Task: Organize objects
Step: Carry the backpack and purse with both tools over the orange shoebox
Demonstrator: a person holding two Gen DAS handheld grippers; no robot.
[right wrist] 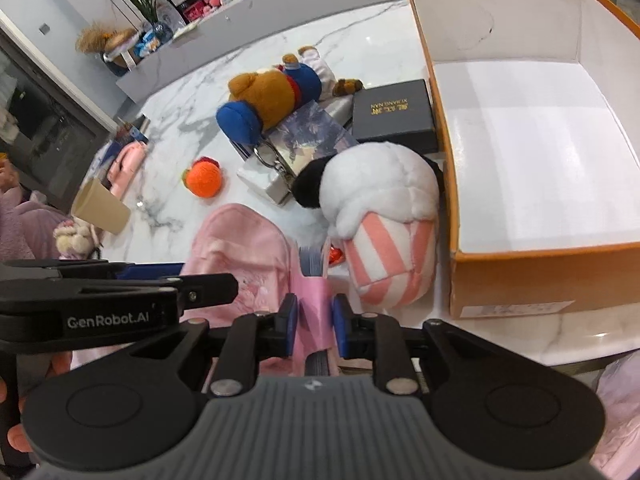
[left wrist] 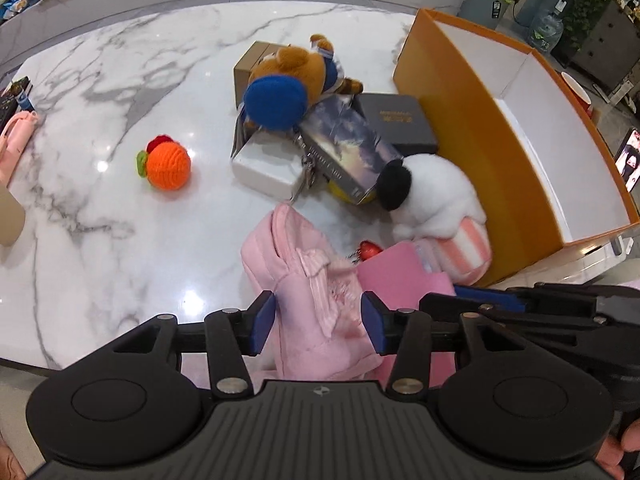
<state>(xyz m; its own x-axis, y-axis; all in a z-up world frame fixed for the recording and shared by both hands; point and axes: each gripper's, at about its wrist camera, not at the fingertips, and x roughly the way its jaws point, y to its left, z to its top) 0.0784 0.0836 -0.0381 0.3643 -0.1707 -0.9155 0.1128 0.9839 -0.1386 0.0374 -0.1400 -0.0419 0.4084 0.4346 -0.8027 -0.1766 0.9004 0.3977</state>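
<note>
A pink plush backpack [left wrist: 308, 296] lies on the marble table near the front edge; it also shows in the right wrist view [right wrist: 240, 256]. My left gripper [left wrist: 318, 326] is open, its blue pads on either side of the backpack. My right gripper [right wrist: 313, 322] is shut on a pink notebook [right wrist: 314, 300], standing on edge beside the backpack; the notebook also shows in the left wrist view [left wrist: 400, 276]. An open orange box [right wrist: 532, 276] with a white inside stands at the right, also in the left wrist view [left wrist: 460, 120].
A white plush with pink-striped base [right wrist: 384, 208] leans against the box. Behind it lie a black box [right wrist: 394, 116], a book [left wrist: 348, 144], a white box [left wrist: 268, 164], a brown bear plush [left wrist: 288, 80] and an orange crochet ball [left wrist: 168, 166]. A paper cup [right wrist: 102, 208] stands left.
</note>
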